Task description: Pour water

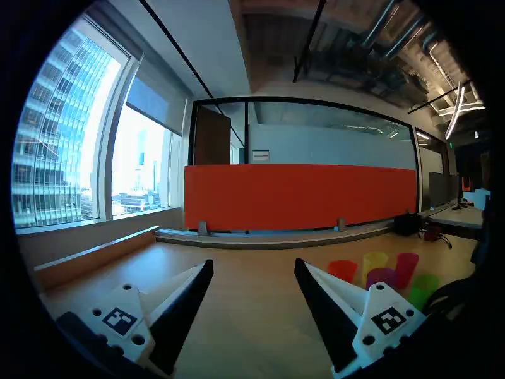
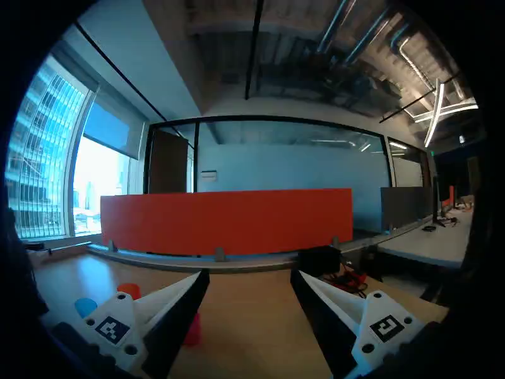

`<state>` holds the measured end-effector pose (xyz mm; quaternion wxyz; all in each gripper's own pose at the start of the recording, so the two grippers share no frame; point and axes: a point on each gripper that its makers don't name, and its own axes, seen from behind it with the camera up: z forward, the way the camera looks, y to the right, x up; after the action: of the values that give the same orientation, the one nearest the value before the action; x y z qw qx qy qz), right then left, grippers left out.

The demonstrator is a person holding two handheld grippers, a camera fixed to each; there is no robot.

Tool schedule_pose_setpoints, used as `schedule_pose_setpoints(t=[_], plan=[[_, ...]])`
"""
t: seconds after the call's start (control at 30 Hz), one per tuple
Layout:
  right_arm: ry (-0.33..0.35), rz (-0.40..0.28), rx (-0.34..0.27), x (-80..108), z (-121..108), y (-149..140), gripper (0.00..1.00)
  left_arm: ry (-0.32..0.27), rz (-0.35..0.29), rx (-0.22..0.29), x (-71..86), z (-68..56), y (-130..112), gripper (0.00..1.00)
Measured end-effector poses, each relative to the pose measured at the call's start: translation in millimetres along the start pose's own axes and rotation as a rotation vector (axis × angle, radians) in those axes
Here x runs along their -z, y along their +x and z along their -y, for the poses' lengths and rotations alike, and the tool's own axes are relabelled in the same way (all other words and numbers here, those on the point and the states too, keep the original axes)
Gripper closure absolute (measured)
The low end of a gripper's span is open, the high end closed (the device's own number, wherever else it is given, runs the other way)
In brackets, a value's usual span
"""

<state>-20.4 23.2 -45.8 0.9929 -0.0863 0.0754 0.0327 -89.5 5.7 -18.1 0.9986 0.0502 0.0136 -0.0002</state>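
Both views sit low over the wooden table (image 1: 252, 316), facing level toward the far orange partition (image 1: 297, 197). They share the coloured cups (image 1: 379, 271), table and partition.

The left gripper (image 1: 252, 262) is showing two white plastic fingers (image 1: 353, 303) tapering to sharp points, each wearing a black inner pad (image 1: 183, 309). A square black-and-white marker (image 1: 120, 320) is sitting on each finger, with small dark screw holes (image 1: 137, 339) ringing it. The right gripper (image 2: 249, 273) is carrying the same white fingers, black pads and markers.
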Motion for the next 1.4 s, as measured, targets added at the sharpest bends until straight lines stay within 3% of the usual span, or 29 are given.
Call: schedule_pose_setpoints(t=[0.77, 1.4], plan=[[0.016, -0.013, -0.004, 2.9, 15.6, 9.6, 0.01, -0.008, 0.041, 0.027, -3.6, 13.5, -52.9, 0.04], [0.018, -0.018, -0.001, 1.1, 19.4, 13.2, 0.01, -0.019, 0.036, -0.005, -4.8, 9.6, -53.8, 0.04]])
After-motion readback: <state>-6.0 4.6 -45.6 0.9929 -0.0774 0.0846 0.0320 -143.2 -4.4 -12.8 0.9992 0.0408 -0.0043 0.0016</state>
